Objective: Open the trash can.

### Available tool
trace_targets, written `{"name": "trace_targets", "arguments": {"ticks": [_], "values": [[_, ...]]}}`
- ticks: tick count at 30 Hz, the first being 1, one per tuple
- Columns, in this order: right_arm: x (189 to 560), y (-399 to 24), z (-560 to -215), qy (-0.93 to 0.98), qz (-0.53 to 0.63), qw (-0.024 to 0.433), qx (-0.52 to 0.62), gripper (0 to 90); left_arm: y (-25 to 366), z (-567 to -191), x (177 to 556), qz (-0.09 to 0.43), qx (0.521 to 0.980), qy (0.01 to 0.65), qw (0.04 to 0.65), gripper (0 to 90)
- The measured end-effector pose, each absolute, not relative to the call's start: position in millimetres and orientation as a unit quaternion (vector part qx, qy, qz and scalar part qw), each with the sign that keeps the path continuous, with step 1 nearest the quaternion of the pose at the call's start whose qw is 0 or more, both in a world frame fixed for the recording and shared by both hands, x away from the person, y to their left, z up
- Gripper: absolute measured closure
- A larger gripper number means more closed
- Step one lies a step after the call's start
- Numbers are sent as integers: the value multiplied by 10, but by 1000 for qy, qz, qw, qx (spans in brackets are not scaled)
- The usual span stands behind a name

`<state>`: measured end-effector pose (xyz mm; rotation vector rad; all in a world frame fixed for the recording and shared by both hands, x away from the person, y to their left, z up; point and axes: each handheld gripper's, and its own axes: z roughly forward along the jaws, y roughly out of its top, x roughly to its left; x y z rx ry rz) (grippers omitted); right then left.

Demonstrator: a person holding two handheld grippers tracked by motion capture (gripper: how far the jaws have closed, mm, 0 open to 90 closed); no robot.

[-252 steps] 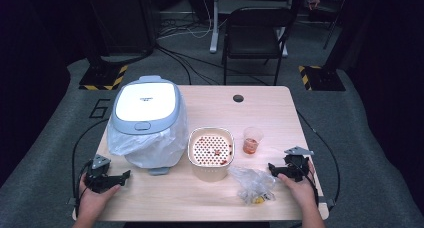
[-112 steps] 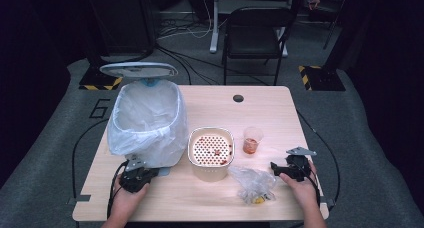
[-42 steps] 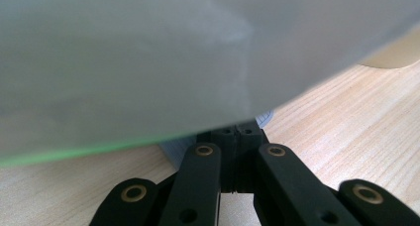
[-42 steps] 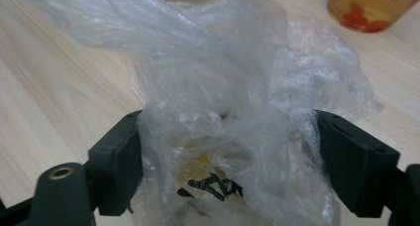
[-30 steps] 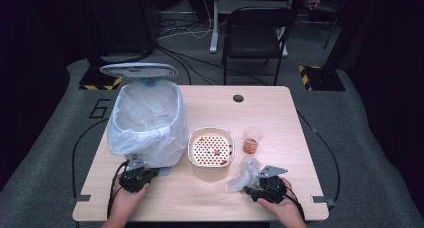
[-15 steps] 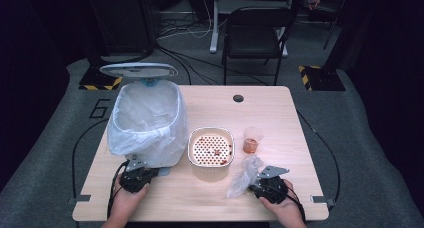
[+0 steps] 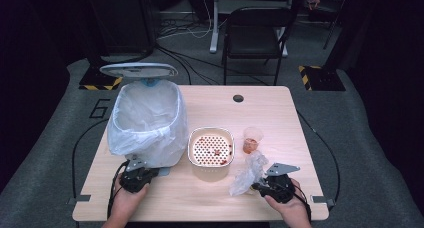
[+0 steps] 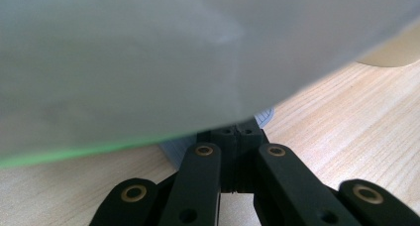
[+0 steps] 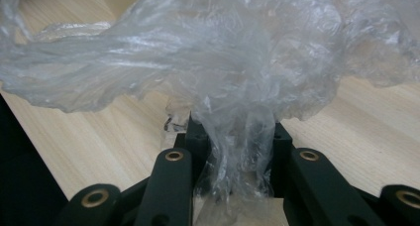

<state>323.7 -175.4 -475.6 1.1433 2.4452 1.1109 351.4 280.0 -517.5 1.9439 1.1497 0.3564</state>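
Note:
A crumpled clear plastic bag [image 7: 247, 172] hangs just above the front right of the wooden table. My right gripper [image 7: 257, 186] is shut on its lower end. Its jaws have just been closing, and in the right gripper view [image 9: 233, 133] the bunched plastic [image 9: 223, 62] is pinched between them. A bin [image 7: 145, 120] lined with a white bag stands at the left, its lid [image 7: 137, 69] raised. My left gripper [image 7: 142, 172] is shut at the bin's foot. In the left gripper view [image 8: 237, 133] its tips rest on a grey pedal [image 8: 173, 150] under the liner.
A cream bowl [image 7: 193, 138] with a perforated insert and red scraps sits mid-table. Right of it stands a small clear cup [image 7: 251, 139] with reddish contents. Behind the table is a black chair [image 7: 252, 33]. Cables trail off both sides.
The bin lid went up after my left hand moved to the bin's foot. My right hand came left to the plastic bag, closed on it and raised it slightly.

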Motion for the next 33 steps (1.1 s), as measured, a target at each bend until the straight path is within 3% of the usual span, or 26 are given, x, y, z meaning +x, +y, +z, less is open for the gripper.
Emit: {"name": "trace_targets", "arguments": {"ticks": [23,33], "values": [[3225,-1791,-4088,841,393,118,353,721,2771,-5174,3488,162,781,452,400,900],[3344,-1703,-3898,837,408,113,346,722,2787,-5174,3507,146,777,454,412,900]]}}
